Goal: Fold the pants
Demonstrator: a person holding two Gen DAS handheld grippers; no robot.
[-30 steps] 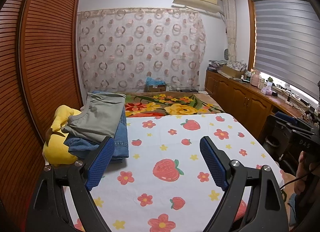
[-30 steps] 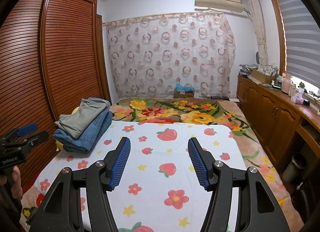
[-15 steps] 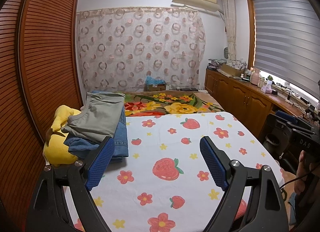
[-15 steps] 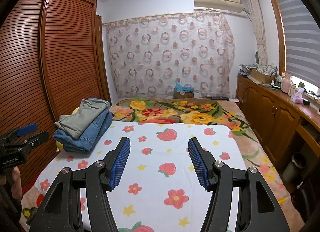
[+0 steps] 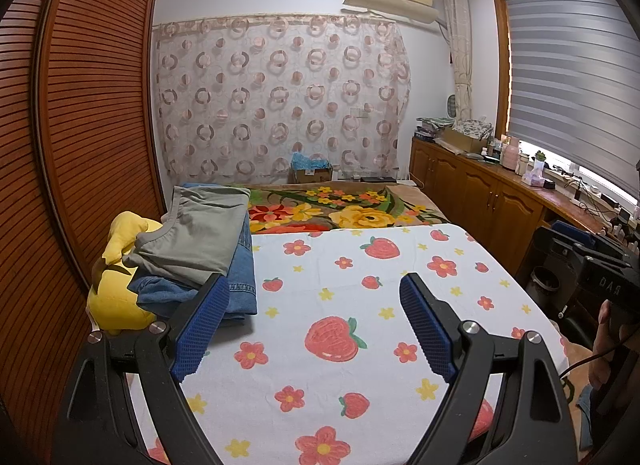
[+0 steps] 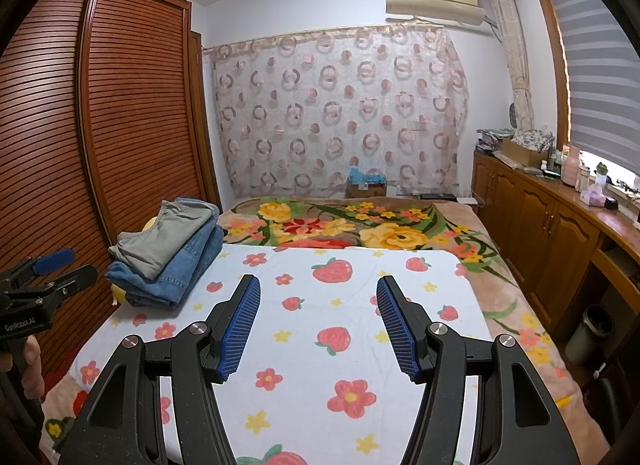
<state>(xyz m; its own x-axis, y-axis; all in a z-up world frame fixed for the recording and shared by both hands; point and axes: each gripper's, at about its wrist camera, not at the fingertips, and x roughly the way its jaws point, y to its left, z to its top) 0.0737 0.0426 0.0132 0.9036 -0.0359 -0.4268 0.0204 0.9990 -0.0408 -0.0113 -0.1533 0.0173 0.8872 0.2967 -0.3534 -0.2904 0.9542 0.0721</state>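
Observation:
A stack of folded pants lies at the left side of the bed: grey-green pants [image 5: 204, 235] on top of blue jeans [image 5: 236, 285]. The stack also shows in the right wrist view, grey-green pants [image 6: 168, 237] over jeans [image 6: 180, 277]. My left gripper [image 5: 314, 297] is open and empty above the strawberry-print sheet [image 5: 360, 305], its left finger near the jeans. My right gripper [image 6: 318, 297] is open and empty over the sheet [image 6: 340, 329]. Each gripper shows at the edge of the other's view.
A yellow plush toy [image 5: 114, 285] lies under the stack by the brown slatted wardrobe [image 5: 80, 125]. A floral blanket [image 5: 340, 211] covers the far bed. Wooden cabinets [image 6: 560, 233] with clutter line the right wall. A bin [image 6: 588, 329] stands on the floor.

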